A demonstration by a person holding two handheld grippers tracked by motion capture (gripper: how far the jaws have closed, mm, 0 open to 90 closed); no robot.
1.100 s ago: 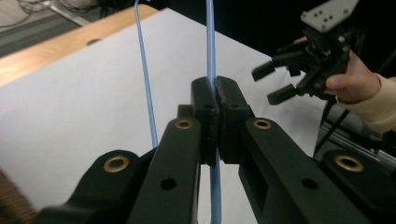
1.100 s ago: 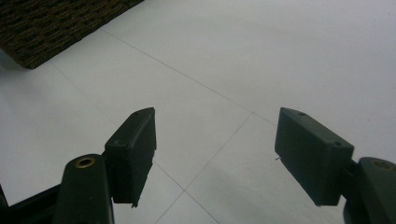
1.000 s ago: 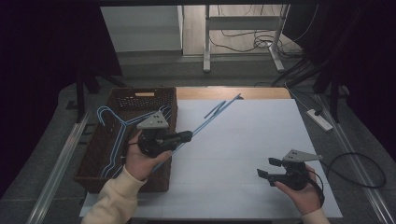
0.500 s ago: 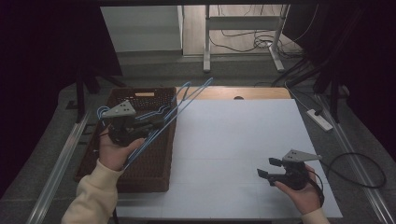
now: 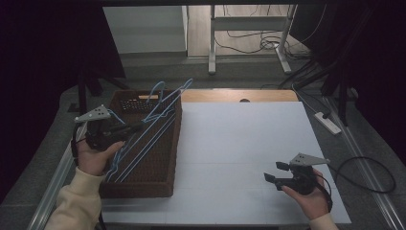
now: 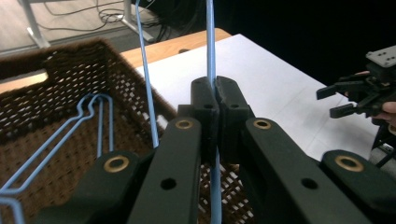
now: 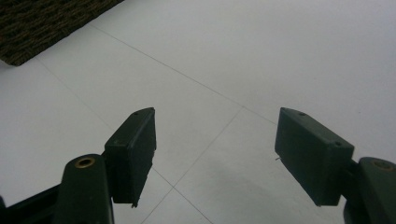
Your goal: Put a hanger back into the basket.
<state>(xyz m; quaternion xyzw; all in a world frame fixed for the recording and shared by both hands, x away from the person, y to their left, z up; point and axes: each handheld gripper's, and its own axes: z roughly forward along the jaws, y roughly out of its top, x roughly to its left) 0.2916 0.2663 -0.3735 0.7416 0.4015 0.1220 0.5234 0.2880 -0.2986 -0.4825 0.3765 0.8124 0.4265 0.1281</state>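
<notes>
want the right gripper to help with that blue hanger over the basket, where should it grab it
Probably the straight wire rising past the wicker basket's table-side rim, above where the left gripper is shut on it. Come from the white table side, fingers open across the wire: that stretch is thin, bare and in free air.

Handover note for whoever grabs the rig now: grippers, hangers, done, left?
Left gripper: shut on a blue wire hanger, held over the brown wicker basket at the table's left.
Right gripper: open, empty, over the white table near its right front.
Done: other blue hangers already lie in the basket.
Left: probably lower and release the held hanger.
</notes>
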